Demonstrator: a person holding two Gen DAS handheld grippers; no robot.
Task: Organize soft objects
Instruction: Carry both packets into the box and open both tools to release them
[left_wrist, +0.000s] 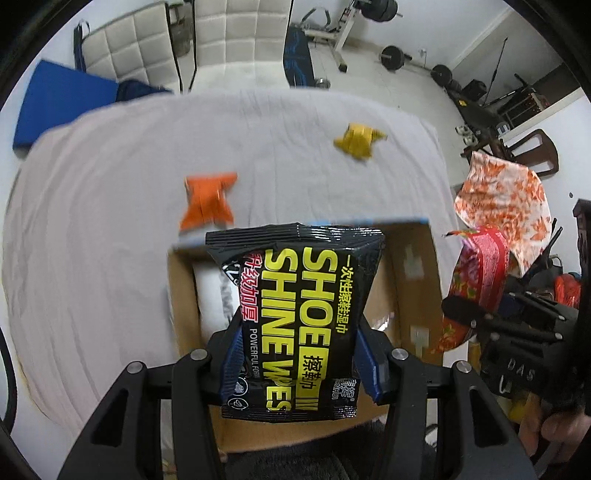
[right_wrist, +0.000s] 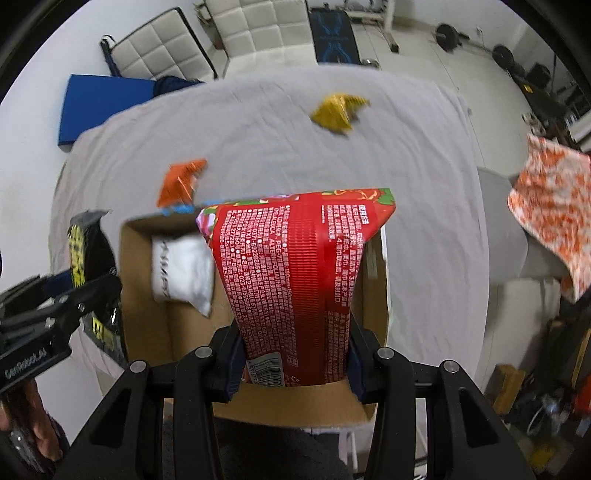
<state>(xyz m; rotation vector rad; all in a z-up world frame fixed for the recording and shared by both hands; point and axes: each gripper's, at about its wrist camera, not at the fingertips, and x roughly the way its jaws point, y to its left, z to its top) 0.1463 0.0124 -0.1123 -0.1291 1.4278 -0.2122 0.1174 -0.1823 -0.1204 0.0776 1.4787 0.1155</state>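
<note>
My left gripper (left_wrist: 297, 354) is shut on a black shoe-wipes pack (left_wrist: 295, 295) with yellow letters, held above an open cardboard box (left_wrist: 413, 280). My right gripper (right_wrist: 293, 354) is shut on a red soft pack (right_wrist: 295, 266) with white print, held over the same box (right_wrist: 147, 295). A white soft pack (right_wrist: 183, 273) lies inside the box; it also shows in the left wrist view (left_wrist: 212, 295). An orange packet (left_wrist: 207, 201) and a yellow packet (left_wrist: 357, 141) lie on the grey sheet (left_wrist: 110, 221) beyond the box. The right gripper with its red pack (left_wrist: 476, 280) shows at the right of the left wrist view.
The box sits at the near edge of a grey-sheeted table (right_wrist: 424, 184). A blue mat (left_wrist: 59, 99) and white padded chairs (left_wrist: 236, 33) stand behind it. An orange-patterned cloth (right_wrist: 550, 206) hangs at the right. Gym weights (left_wrist: 395, 55) lie on the far floor.
</note>
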